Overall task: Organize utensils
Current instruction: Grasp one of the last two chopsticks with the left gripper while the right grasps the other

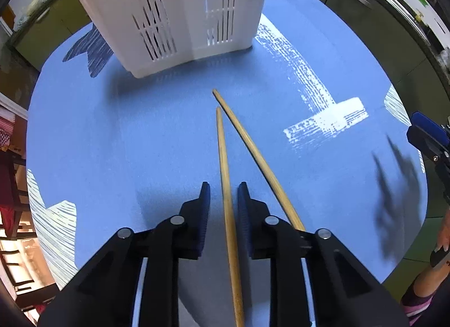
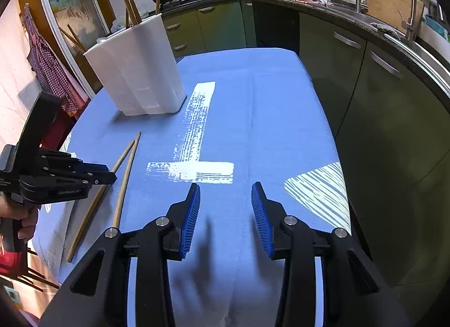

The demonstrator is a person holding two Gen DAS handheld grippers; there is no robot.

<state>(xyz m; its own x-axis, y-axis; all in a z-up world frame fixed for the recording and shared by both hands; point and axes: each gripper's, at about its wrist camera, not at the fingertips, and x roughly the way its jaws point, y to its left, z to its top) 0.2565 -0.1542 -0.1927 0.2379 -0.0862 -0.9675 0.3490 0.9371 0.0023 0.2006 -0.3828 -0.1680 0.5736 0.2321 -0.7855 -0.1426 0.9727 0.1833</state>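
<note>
Nearest the left wrist camera, the left gripper [image 1: 223, 200] hovers low over the surface [image 1: 112, 144], its fingers [image 1: 204, 208] spread apart and straddling one chopstick [image 1: 227, 200] without gripping it. A second chopstick [image 1: 253, 152] lies just beside, passing under the outer finger; the two narrow toward each other at their far tips. Both are slim, pale wooden rods with tapered ends, lying flat on the blue cloth.

They should handle as light, stiff and fairly smooth, so a thin round stick may roll or pivot between the ribbed pads. The sensible hold seems to be near the thicker middle, fingers square across the shaft, pressing close to the cloth so the stick does not slip away.

The right gripper [image 2: 225, 206] waits over bare cloth, well apart from the chopsticks, its fingers released and holding nothing.

Farther off stands the white utensil holder [image 1: 168, 17], upright, slotted at the sides, with other chopsticks already poking from its top in the right wrist view. It looks the likely destination.
</note>
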